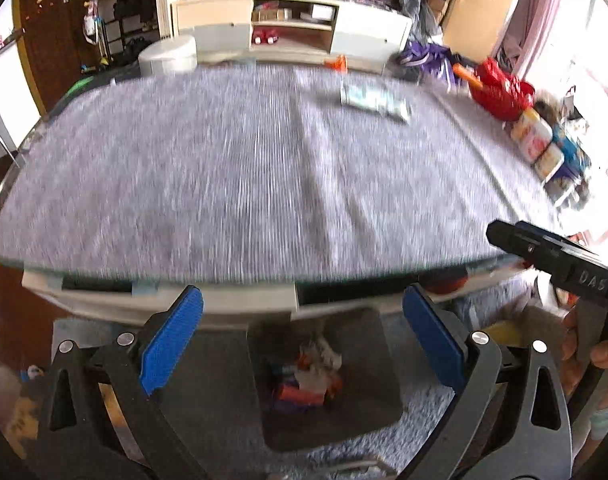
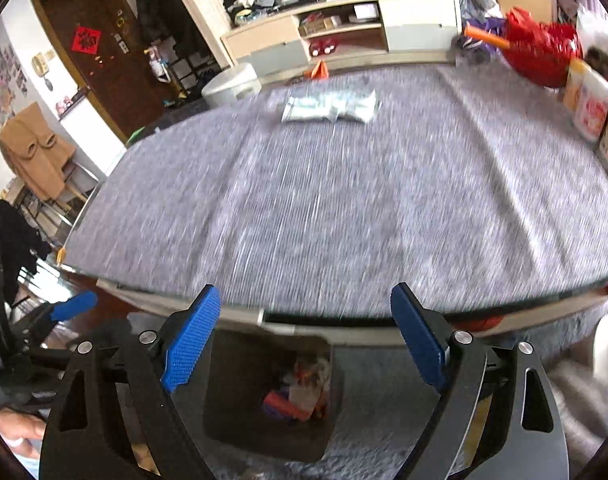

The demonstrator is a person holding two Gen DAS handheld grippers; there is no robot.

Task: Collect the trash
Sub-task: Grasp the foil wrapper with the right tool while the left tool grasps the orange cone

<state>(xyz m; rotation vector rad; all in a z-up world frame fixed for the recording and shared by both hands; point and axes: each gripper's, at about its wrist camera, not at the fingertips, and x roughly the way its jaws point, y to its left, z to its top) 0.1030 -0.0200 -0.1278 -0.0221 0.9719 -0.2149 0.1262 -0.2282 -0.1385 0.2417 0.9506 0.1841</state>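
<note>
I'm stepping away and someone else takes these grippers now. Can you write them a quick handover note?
Left gripper: jaws open, nothing between them.
Right gripper: jaws open, also empty.
Bin sits on the floor below the table's near edge, with wrappers and scraps already inside.
Left to do: a pale crumpled packet lies on the grey tablecloth at the far side. The red bag and tubs may not be trash.
</note>
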